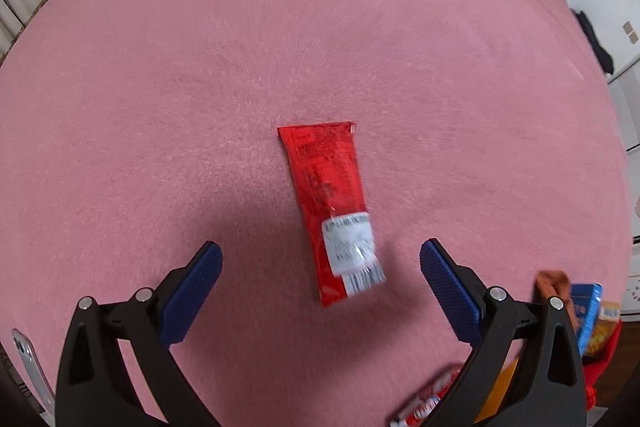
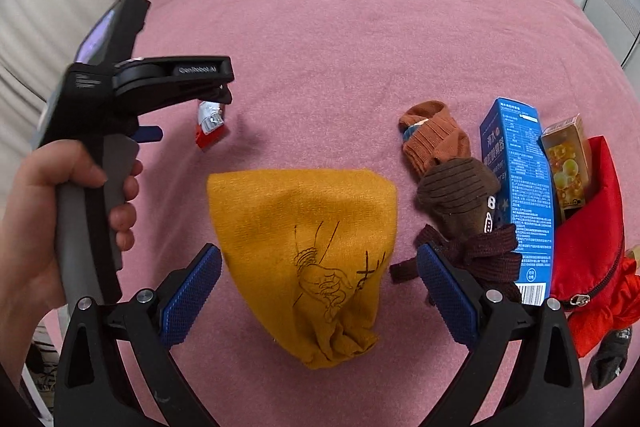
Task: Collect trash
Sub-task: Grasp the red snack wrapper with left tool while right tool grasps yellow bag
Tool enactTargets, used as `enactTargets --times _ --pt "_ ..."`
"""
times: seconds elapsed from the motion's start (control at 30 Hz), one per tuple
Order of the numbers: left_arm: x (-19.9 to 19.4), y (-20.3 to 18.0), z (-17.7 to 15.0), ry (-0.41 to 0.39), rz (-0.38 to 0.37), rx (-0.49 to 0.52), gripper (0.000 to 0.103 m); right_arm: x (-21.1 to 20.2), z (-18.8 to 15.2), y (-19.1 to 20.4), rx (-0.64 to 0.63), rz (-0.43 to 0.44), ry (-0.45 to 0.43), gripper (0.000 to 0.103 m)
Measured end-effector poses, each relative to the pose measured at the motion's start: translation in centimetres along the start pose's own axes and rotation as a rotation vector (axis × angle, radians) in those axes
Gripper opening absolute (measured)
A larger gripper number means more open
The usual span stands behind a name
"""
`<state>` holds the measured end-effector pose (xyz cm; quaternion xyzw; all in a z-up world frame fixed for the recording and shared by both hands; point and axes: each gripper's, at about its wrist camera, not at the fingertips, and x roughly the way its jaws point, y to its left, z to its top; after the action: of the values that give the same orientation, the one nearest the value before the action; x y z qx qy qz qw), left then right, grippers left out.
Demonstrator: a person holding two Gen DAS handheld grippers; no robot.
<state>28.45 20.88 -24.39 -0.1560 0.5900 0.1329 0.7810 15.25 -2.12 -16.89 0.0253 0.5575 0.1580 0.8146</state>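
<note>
The left gripper (image 1: pixel 320 279) is shown poised above a red wrapper (image 1: pixel 326 203), its blue-padded fingers (image 1: pixel 192 291) spread wide with nothing between them. The wrapper lies flat on the pink bed cover (image 1: pixel 160 107), its white-labelled near end falling between the two fingertips. In the right wrist view the same wrapper (image 2: pixel 211 127) is seen partly hidden beneath the left gripper (image 2: pixel 188 83), which is held by the left hand (image 2: pixel 60 219) at the left of the scene.

The right gripper (image 2: pixel 320 279) is likewise held open and empty, over a yellow knitted cloth (image 2: pixel 308 259). To the right lie an orange sock (image 2: pixel 434 137), a brown sock (image 2: pixel 456 195), a blue box (image 2: pixel 520 187), a gold box (image 2: pixel 568 167) and a red pouch (image 2: pixel 596 227).

The step in hand is judged to be the approach to the wrapper. The next move would call for the left fingers to be lowered until the wrapper's near end is straddled, then closed; because the wrapper is thin and the cover soft, a pinch of the cover along with it is to be guarded against.
</note>
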Motion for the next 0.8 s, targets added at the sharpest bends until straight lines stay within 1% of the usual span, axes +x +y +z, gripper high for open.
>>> enactTargets --times 0.07,0.13,0.2,0.27,0.33,0.37,0.43,0.47,0.53,0.6,0.63,0.67,0.7,0.77,0.8 --pt "1.1 -0.1 0.3 0.016 -0.003 -0.008 0.097 0.4 0.1 -0.2 0.004 0.000 0.002 0.094" --pt "1.9 -0.2 0.5 0.028 0.007 -0.004 0.093 1.0 0.1 -0.4 0.005 0.005 0.009 0.094" --pt "2.7 -0.4 0.7 0.048 0.016 0.004 0.075 1.3 0.1 -0.5 0.008 0.002 0.012 0.094" --pt "3.3 -0.6 0.8 0.057 0.029 0.013 0.073 1.8 0.3 -0.5 0.011 0.016 0.024 0.094" --pt "3.5 -0.5 0.8 0.034 0.019 0.017 0.062 2.2 0.5 -0.3 0.010 0.022 0.027 0.094" --pt "3.5 -0.4 0.7 0.029 0.020 0.020 0.053 2.3 0.5 -0.3 0.009 0.024 0.027 0.094" --pt "3.5 -0.4 0.7 0.019 0.011 0.024 0.043 2.6 0.6 -0.1 0.007 0.033 0.033 0.094" --pt "3.5 -0.4 0.6 0.016 0.004 0.027 0.033 2.7 0.5 -0.1 0.009 0.041 0.035 0.093" --pt "3.5 -0.3 0.5 0.009 -0.010 0.039 0.031 2.9 0.5 -0.1 0.012 0.042 0.037 0.086" --pt "3.2 0.0 0.3 0.002 -0.022 0.046 0.030 3.1 0.5 -0.3 0.010 0.040 0.051 0.063" --pt "3.1 0.4 0.4 -0.001 -0.025 0.050 0.030 3.1 0.4 -0.4 0.013 0.038 0.057 0.059" --pt "2.8 0.6 0.2 -0.002 -0.025 0.054 0.030 3.1 0.5 -0.7 0.018 0.044 0.058 0.052" --pt "2.5 0.9 -0.2 -0.003 -0.028 0.056 0.030 3.1 0.6 -0.9 0.022 0.048 0.058 0.042" --pt "1.6 1.4 -0.6 -0.009 -0.051 0.053 0.030 3.0 0.6 -1.4 0.029 0.043 0.064 0.029" --pt "1.4 1.5 -1.0 -0.012 -0.058 0.056 0.030 3.0 0.6 -1.6 0.031 0.051 0.069 0.027"
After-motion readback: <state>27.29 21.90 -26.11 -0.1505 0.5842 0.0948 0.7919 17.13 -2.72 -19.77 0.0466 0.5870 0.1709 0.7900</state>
